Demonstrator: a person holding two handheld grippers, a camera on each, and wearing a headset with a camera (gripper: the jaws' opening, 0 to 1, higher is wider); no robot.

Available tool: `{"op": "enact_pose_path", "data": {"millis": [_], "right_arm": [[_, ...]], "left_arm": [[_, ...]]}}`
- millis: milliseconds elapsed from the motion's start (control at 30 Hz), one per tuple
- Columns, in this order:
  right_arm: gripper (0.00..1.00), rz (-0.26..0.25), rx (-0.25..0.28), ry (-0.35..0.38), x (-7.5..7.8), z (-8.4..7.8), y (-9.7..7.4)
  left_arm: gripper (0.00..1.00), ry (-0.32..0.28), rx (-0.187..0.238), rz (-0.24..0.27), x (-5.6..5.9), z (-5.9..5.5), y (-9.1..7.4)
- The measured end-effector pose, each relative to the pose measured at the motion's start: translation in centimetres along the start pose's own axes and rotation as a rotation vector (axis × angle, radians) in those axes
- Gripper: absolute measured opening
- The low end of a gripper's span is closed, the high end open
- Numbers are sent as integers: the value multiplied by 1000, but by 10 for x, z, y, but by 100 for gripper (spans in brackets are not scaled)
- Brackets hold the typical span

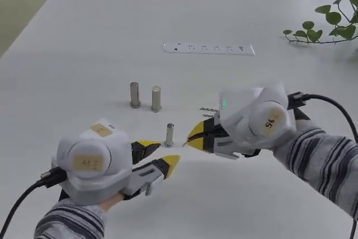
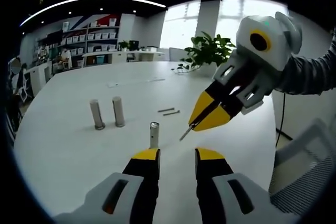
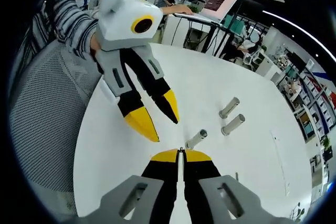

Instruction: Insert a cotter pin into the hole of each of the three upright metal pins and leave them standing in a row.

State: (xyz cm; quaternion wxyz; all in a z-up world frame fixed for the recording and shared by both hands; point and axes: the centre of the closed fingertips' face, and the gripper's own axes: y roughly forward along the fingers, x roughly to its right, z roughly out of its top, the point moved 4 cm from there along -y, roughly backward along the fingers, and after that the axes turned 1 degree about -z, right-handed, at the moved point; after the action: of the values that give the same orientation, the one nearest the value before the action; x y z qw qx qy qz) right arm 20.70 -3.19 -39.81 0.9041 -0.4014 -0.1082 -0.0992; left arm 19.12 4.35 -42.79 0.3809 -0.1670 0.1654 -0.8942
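Pinching cotter pin [image 2: 186,132], right claw [image 1: 189,137] beside nearest metal pin [image 1: 169,135]; left claw [image 1: 167,153] spread.

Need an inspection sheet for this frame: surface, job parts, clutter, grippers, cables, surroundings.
Surface: white table, bare areas look clean.
Job's things: rear left pin and rear right pin upright side by side; front pin upright, nearer the grippers; spare cotter pins lie flat.
Clutter: power strip.
Grippers: left gripper open, holding nothing; right gripper shut on a cotter pin, close to the front pin.
Cables: left cable and right cable, both black, trailing off the grippers.
Surroundings: plant at the table's far edge.
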Motion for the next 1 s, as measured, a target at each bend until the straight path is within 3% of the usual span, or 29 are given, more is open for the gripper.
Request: {"op": "enact_pose_path", "data": {"millis": [233,533,800,1000], "right_arm": [[0,92,107,42,-10,15,-6],[0,150,150,55,-21,25,-8],[0,155,116,28,-22,23,-8],[0,146,74,-24,-22,19,-7]], "left_arm": [[21,27,-25,-6,1,-4,3],[11,50,-23,-25,5,-2,1],[1,75,-15,-43,9,0,-2],[1,92,-14,-41,8,1,-4]]}}
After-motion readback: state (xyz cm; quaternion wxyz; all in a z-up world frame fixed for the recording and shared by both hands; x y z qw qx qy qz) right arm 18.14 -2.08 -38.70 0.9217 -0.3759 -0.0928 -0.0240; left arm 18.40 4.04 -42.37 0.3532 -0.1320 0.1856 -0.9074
